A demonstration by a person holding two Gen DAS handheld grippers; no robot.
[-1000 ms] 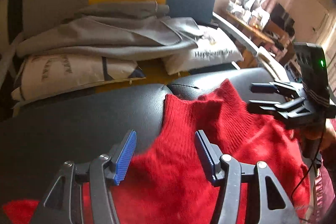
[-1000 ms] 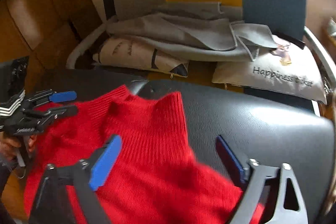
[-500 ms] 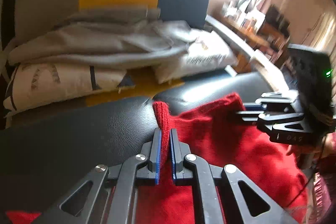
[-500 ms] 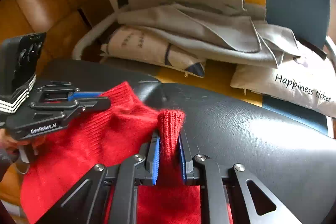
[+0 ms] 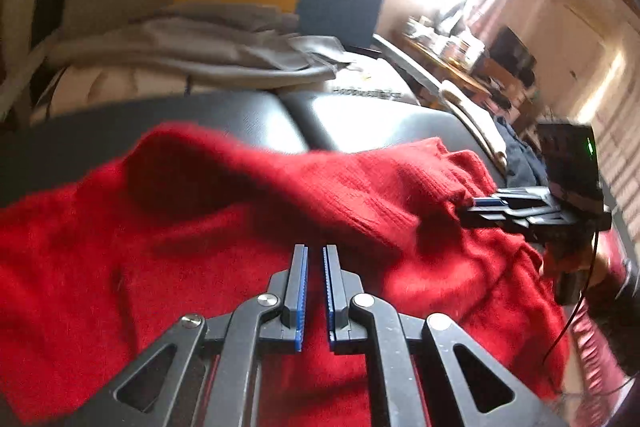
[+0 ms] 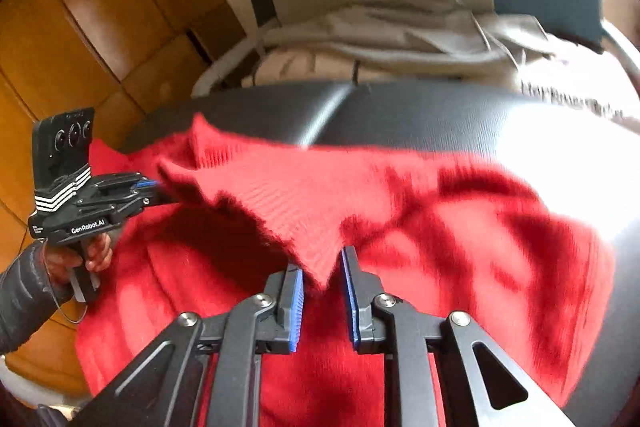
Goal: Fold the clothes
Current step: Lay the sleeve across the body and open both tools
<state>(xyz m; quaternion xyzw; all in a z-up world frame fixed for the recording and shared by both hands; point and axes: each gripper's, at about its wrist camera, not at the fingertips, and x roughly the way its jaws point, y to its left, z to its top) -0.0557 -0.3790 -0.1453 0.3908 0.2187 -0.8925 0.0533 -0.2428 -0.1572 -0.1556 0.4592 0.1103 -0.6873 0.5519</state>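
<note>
A red knit sweater (image 5: 200,247) (image 6: 440,227) lies on a black leather seat (image 5: 240,115) (image 6: 400,107). Its ribbed upper edge is lifted and stretched over the body between the two grippers, casting a shadow below. My left gripper (image 5: 315,249) is shut, and in the right wrist view the left gripper (image 6: 154,187) pinches one end of that edge. My right gripper (image 6: 322,259) has its jaws opening. The sweater's corner still hangs between the pads, with a slight gap beside the right pad. In the left wrist view the right gripper (image 5: 470,205) sits at the edge's far end.
Grey folded garments (image 5: 200,43) (image 6: 400,23) and printed cushions (image 5: 368,87) are piled behind the seat against a grey, yellow and blue backrest. A cluttered table (image 5: 452,51) stands at the right. A wooden wall (image 6: 80,27) is at the left. A person's hand (image 6: 96,251) grips the left handle.
Both grippers closed on the sweater's upper edge, then drew it back over the body. The right jaws have since widened from their tight pinch.
</note>
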